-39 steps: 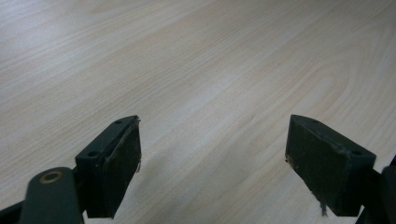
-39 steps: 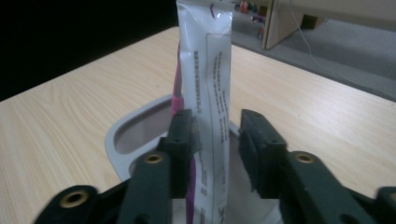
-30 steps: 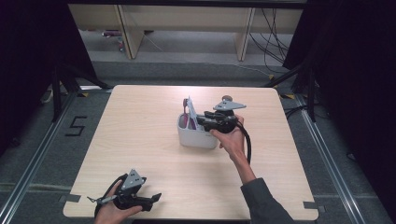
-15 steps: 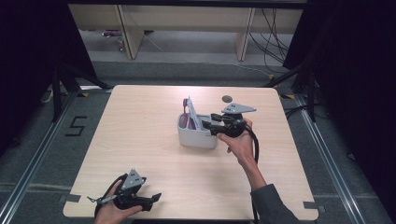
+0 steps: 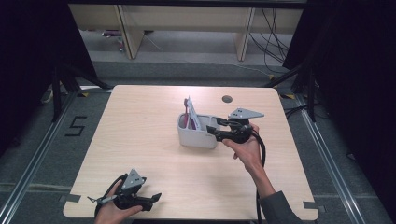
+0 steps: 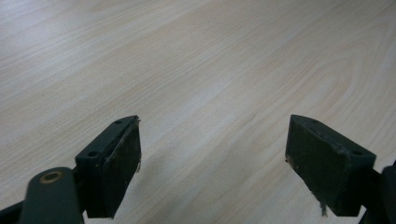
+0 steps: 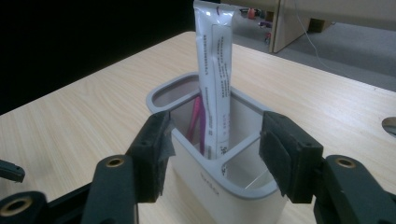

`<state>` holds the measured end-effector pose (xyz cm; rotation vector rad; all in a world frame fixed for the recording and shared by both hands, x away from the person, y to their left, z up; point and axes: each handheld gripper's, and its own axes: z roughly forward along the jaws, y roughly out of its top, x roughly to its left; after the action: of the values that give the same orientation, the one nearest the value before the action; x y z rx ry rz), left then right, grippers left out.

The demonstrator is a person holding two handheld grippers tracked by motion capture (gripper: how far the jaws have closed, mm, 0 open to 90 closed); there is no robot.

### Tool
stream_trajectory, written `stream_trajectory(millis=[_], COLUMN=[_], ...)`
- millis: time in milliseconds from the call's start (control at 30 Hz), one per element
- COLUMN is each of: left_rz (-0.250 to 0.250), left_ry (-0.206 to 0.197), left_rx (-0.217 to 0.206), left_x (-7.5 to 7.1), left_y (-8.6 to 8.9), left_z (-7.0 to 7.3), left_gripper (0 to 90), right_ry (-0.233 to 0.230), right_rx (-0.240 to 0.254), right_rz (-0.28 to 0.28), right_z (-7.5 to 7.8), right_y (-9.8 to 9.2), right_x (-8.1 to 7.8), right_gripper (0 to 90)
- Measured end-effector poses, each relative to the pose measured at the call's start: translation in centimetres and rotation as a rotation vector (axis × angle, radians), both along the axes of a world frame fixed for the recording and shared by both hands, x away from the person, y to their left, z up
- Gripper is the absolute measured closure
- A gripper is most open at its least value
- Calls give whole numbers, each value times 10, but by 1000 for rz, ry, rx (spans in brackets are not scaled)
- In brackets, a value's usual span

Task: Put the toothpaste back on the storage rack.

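Note:
A pale grey holder [image 5: 198, 136] stands near the table's middle, with a white toothpaste tube [image 5: 191, 113] and a pink toothbrush [image 5: 185, 120] upright in its far compartment. My right gripper [image 5: 214, 126] is at the holder's right end, open. In the right gripper view its jaws have just been opening; the pads [image 7: 158, 140] flank the near end of the holder [image 7: 219, 186] without clearly pressing it. The tube [image 7: 215, 70] and brush [image 7: 196, 116] rise behind. My left gripper [image 5: 155, 198] rests open at the table's front left; bare wood lies between its pads [image 6: 122, 158].
The wooden table [image 5: 140, 121] has a round cable hole [image 5: 227, 99] behind the right hand. The holder's near compartment [image 7: 243, 170] is empty. Dark floor, metal rails and wooden shelving lie beyond the table's far edge.
My right gripper has drawn back to the right from the holder, with its jaws spread wider. The holder and the left gripper have stayed put.

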<state>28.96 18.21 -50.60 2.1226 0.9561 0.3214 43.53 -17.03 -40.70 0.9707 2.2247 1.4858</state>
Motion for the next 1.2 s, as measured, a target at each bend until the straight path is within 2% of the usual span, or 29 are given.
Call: stream_trajectory(millis=[67, 100, 133, 267, 300, 333, 400, 433, 467, 500, 533, 567, 600, 633, 700, 733, 867, 900, 933, 1000, 1033, 1067, 1100, 1133, 1167, 1200], left_rz=[0, 1, 1, 3, 4, 3, 4, 4, 4, 3, 0, 4, 0, 1, 7, 5, -1, 0, 9, 5, 7, 6, 5, 9, 1, 10], left_ry=[0, 0, 0, 0, 0, 0, -6, -9, -6, -4, -4, -5, -4, -7, -7, -5, -7, -7, -8, -7, -7, -7, -8, -8, -7, -7], left_rx=[0, -1, -1, 0, -1, -1, 7, 6, 10, 5, 3, 6, 5, 12, -12, -10, 3, 1, -9, -8, -10, -10, -7, -8, 7, -10], left_x=[0, 0, 0, 0, 0, 0, 0, 1, 0, 0, 0, 0, 0, 0, 0, 0, 0, 0, 0, -1, -1, -1, 0, 0, 0, 0], left_y=[0, 0, 0, 0, 0, 0, 0, 1, 1, 1, 1, 1, 1, 1, 0, 0, 1, 1, 0, 0, 0, 0, 0, 0, 1, 0], left_z=[0, 0, 0, 0, 0, 0, 0, 0, 1, 1, 1, 1, 1, 1, 0, 0, 1, 1, 1, 1, 1, 1, 1, 1, 1, 1], left_gripper=[178, 178, 178, 178, 178, 178, 178, 179, 178, 178, 178, 178, 178, 179, 178, 178, 178, 178, 178, 178, 178, 178, 178, 178, 178, 178], right_ry=[7, 32, 1, 33, 35, 55, 57, 44, 64, 63, 35, 47, 32, 45, 41, 62, 65, 68, 91, 100, 81, 84, 122, 88, 119, 92], right_rx=[7, 10, 3, 18, 0, 5, 10, 7, 14, 6, 0, 7, -3, -2, -14, 1, -12, -17, -9, -4, -15, -14, 3, -22, -8, -24], right_rz=[-1, -18, 5, -7, -17, -12, -24, -12, -26, -31, -13, -19, -26, -27, -31, -40, -44, -60, -71, -76, -74, -74, -85, -81, -88, -79], right_z=[-1, -1, -2, -10, -12, -14, -16, -16, -15, -15, -16, -16, -16, -16, -18, -19, -25, -25, -26, -30, -32, -34, -35, -38, -39, -41], right_y=[-1, -1, -2, -7, -9, -11, -15, -17, -18, -20, -22, -23, -25, -26, -31, -32, -40, -43, -44, -46, -48, -49, -49, -52, -52, -55], right_x=[-3, -7, -5, -12, -14, -13, -15, -15, -18, -19, -19, -21, -23, -25, -28, -31, -38, -40, -43, -47, -48, -49, -54, -54, -58, -58], right_gripper=[417, 410, 404, 392, 386, 378, 377, 376, 373, 366, 362, 358, 351, 343, 336, 328, 308, 302, 299, 282, 265, 264, 264, 264, 263, 264])
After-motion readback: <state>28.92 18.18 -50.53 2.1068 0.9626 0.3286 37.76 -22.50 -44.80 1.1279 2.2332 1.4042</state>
